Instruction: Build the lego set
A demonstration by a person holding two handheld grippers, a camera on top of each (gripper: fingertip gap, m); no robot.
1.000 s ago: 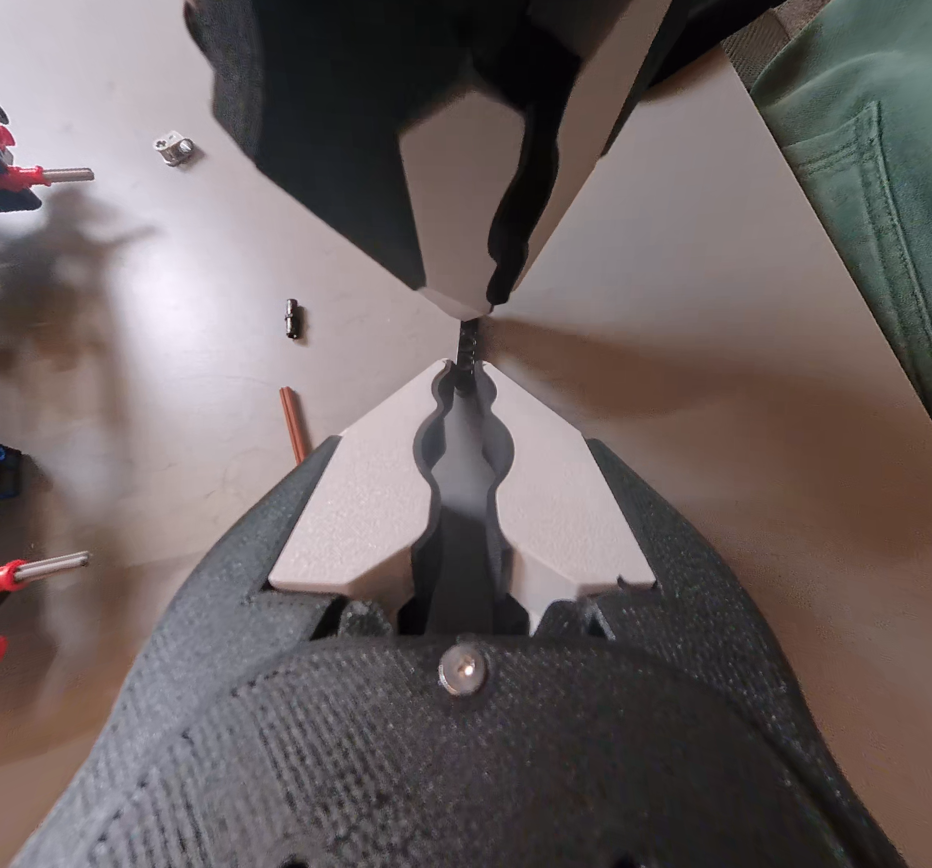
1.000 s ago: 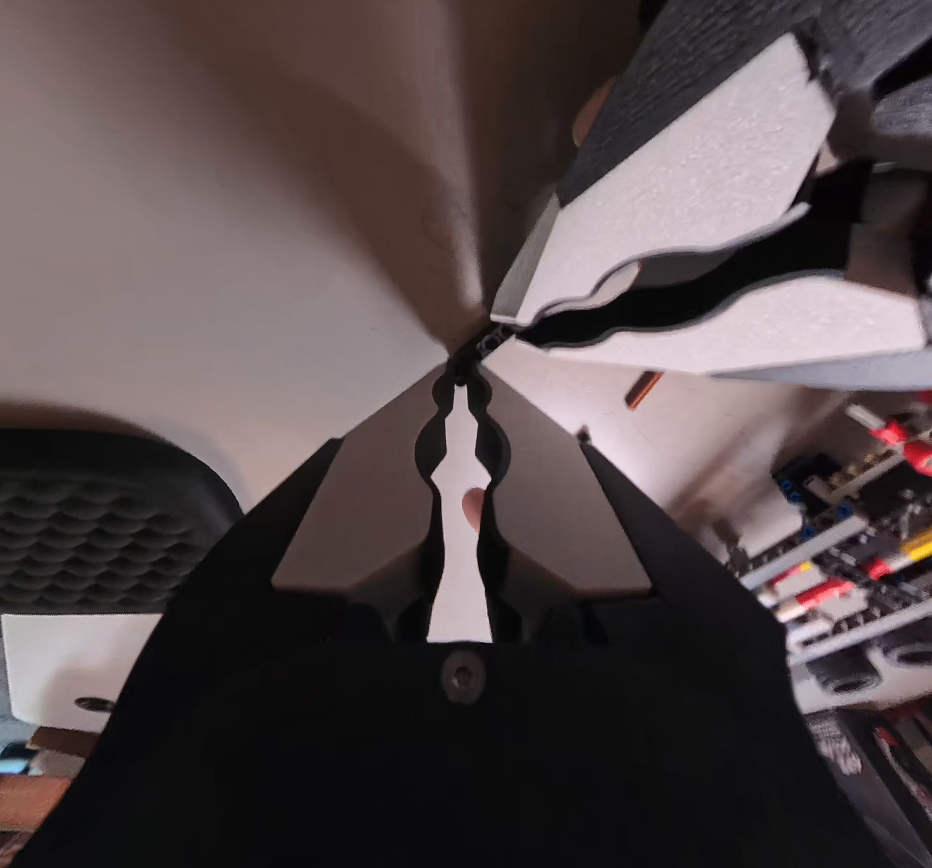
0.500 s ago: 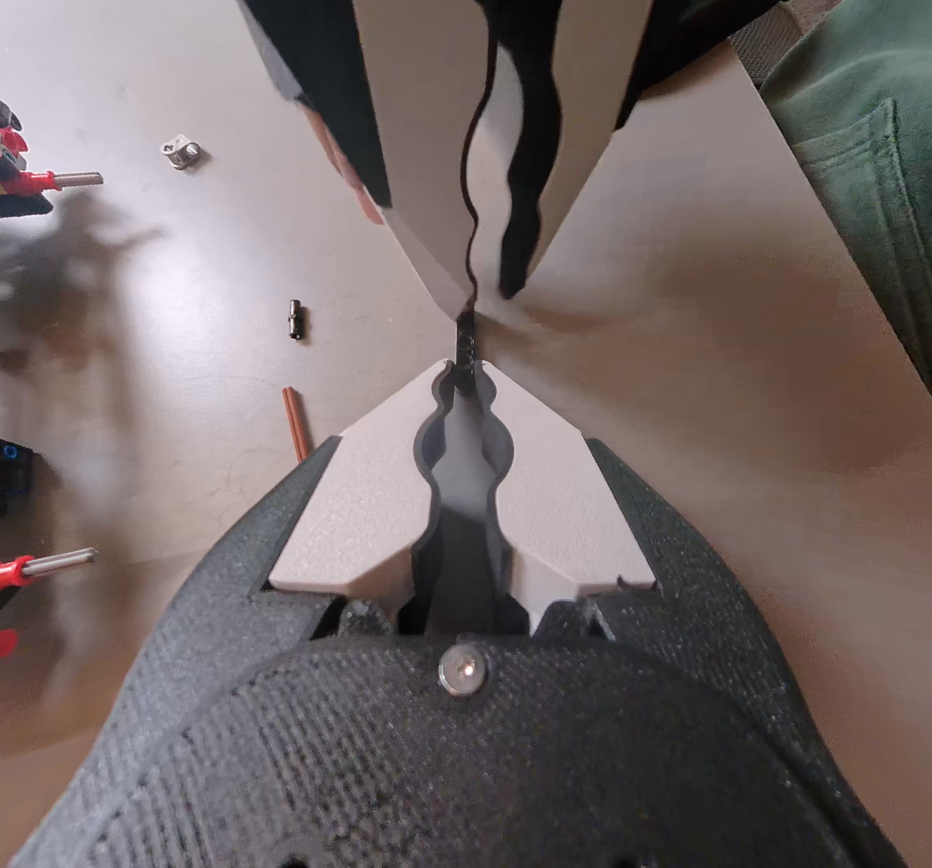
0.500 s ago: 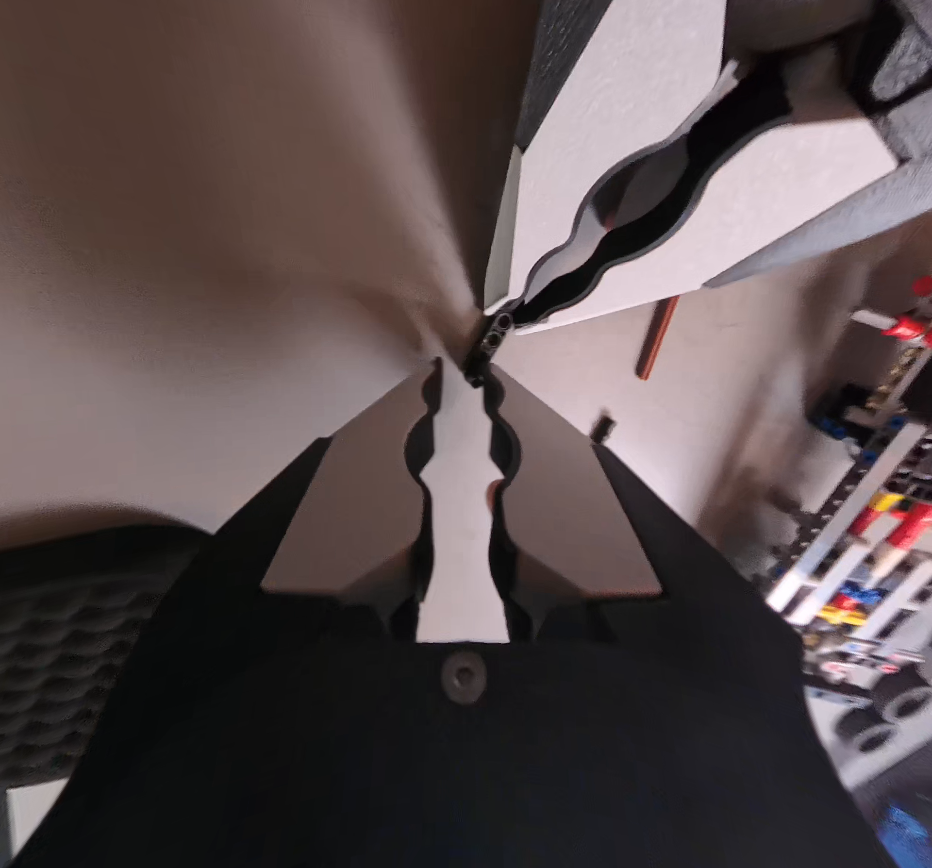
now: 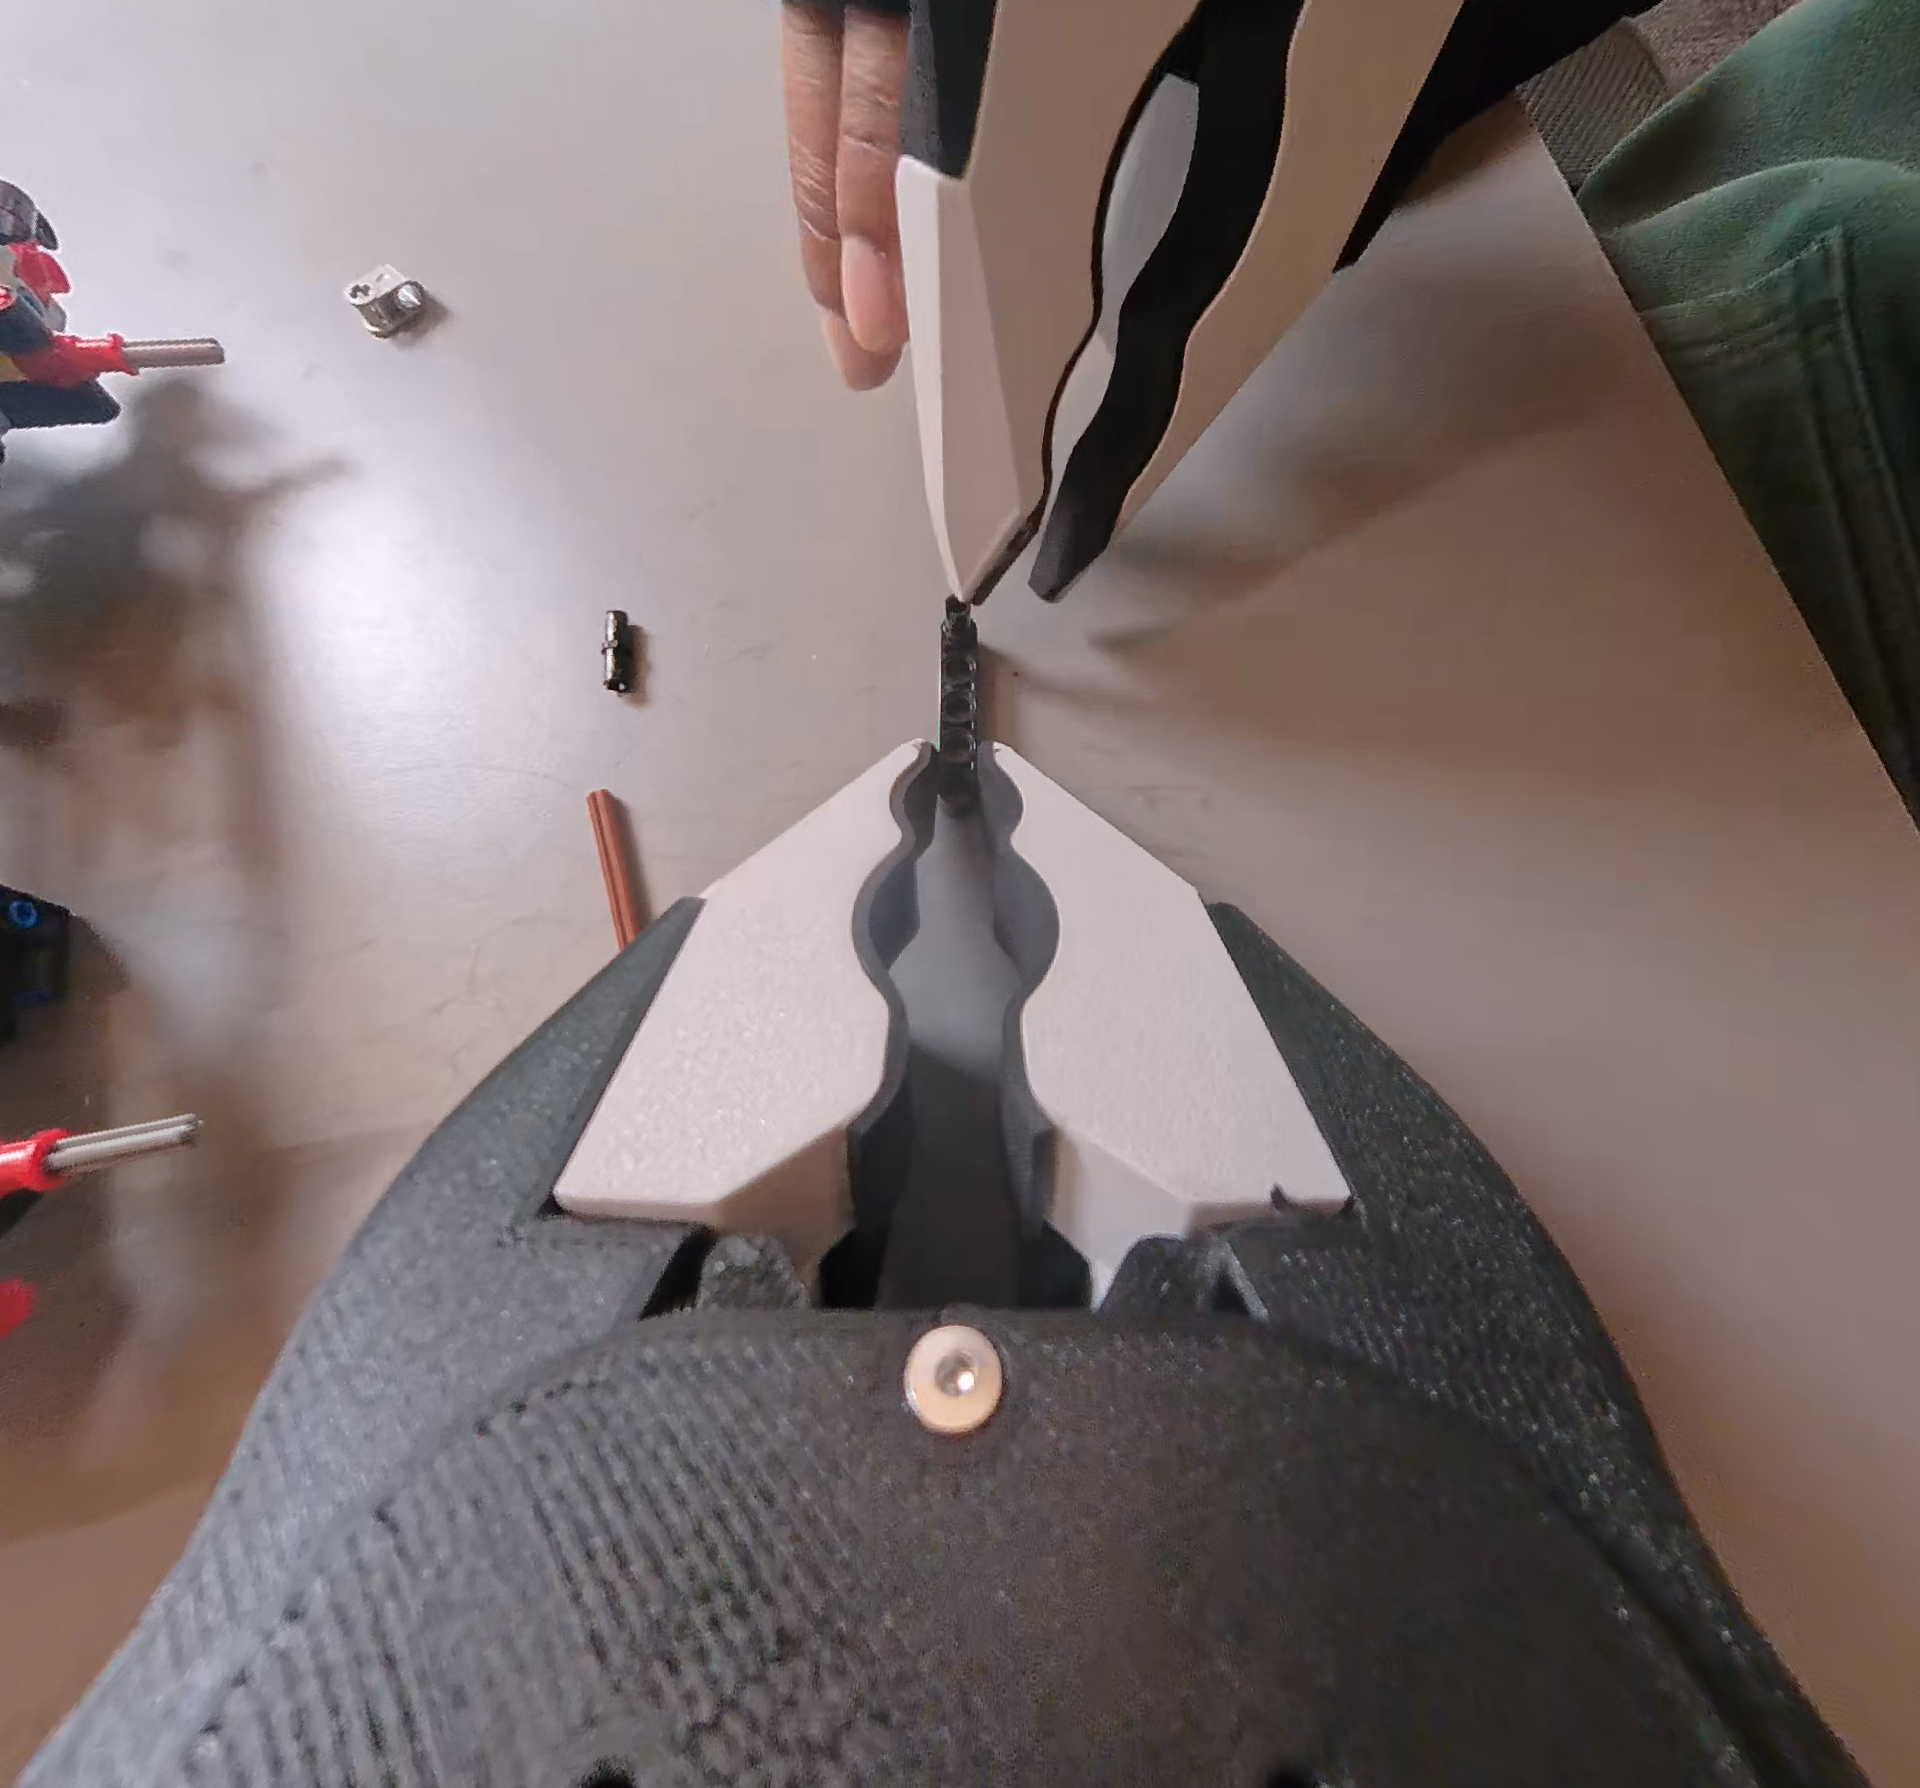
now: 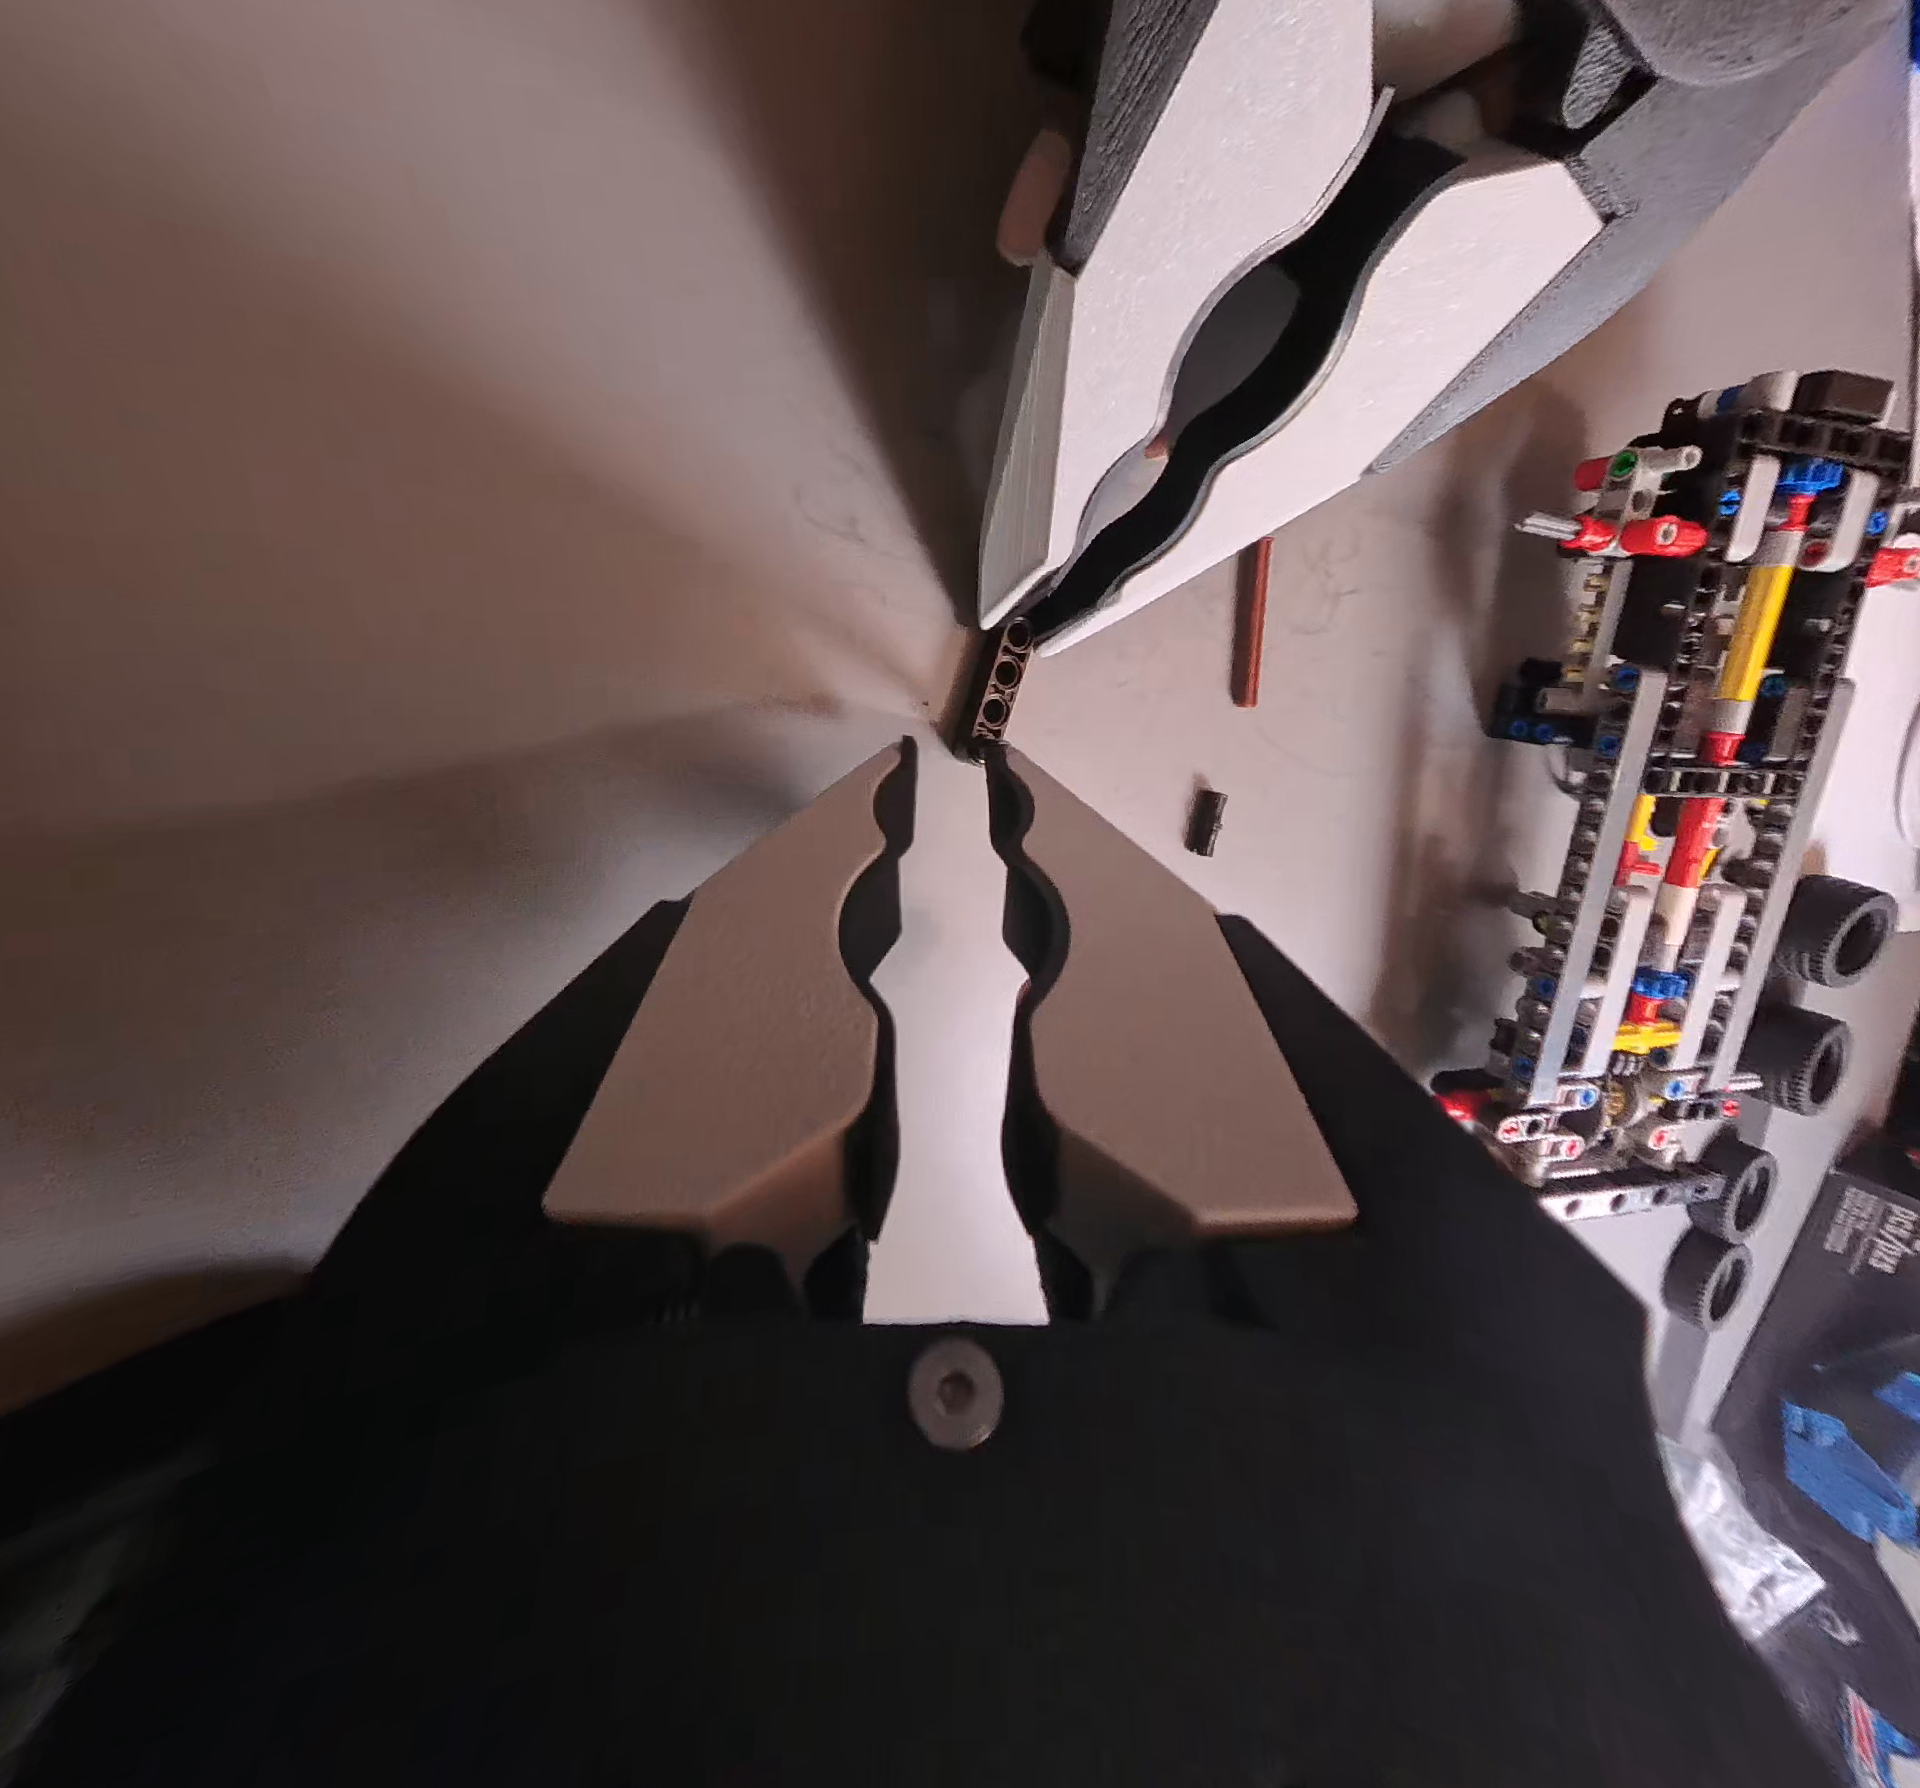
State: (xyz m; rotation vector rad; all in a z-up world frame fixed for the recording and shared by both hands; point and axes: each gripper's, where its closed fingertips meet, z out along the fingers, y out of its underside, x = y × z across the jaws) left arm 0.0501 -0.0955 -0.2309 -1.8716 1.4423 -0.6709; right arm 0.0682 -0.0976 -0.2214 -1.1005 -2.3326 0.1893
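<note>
A small black lego beam with a row of holes (image 5: 957, 689) is pinched at one end by my left gripper (image 5: 957, 751), which is shut on it and holds it above the table. In the right wrist view the beam (image 6: 1000, 684) hangs from the left gripper (image 6: 1023, 632) coming in from above. My right gripper (image 6: 949, 751) is open, and its right fingertip is at the beam's free end. In the left wrist view the right gripper (image 5: 1013, 587) points down at the beam's far end with its jaws apart.
A partly built lego car chassis (image 6: 1714, 803) with black wheels lies to the right, with a dark booklet (image 6: 1849, 1323) below it. A brown axle (image 5: 613, 865), a black pin (image 5: 617, 652) and a grey connector (image 5: 384, 304) lie on the table. A green garment (image 5: 1787, 284) is at the table's edge. Both grippers' tips are close together, under 4 cm apart.
My right gripper has opened, let go of the beam's end and turned. My left gripper has kept hold of the beam and barely moved.
</note>
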